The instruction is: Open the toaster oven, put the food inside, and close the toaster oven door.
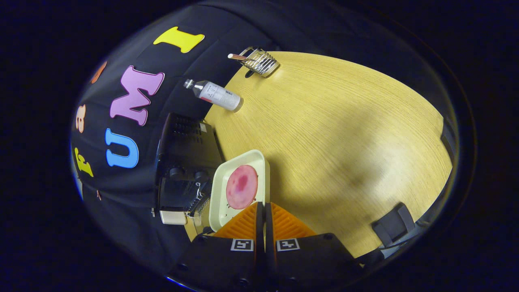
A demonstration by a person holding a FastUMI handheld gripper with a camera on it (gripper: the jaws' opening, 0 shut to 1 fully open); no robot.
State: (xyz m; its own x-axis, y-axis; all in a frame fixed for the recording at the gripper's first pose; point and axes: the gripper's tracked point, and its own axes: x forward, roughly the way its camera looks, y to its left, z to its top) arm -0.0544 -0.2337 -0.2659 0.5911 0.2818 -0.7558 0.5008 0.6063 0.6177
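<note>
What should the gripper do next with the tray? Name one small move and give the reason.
Probably carry the white tray toward the toaster oven opening. The gripper looks shut on the tray's rim, the pink round food rests in the tray, and the oven door appears already open beside it.

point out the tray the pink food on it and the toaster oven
Tray (240, 159): gripper view, its bare far rim.
Pink food (242, 187): gripper view, its middle.
Toaster oven (187, 140): gripper view, its dark casing beside the tray.
</note>
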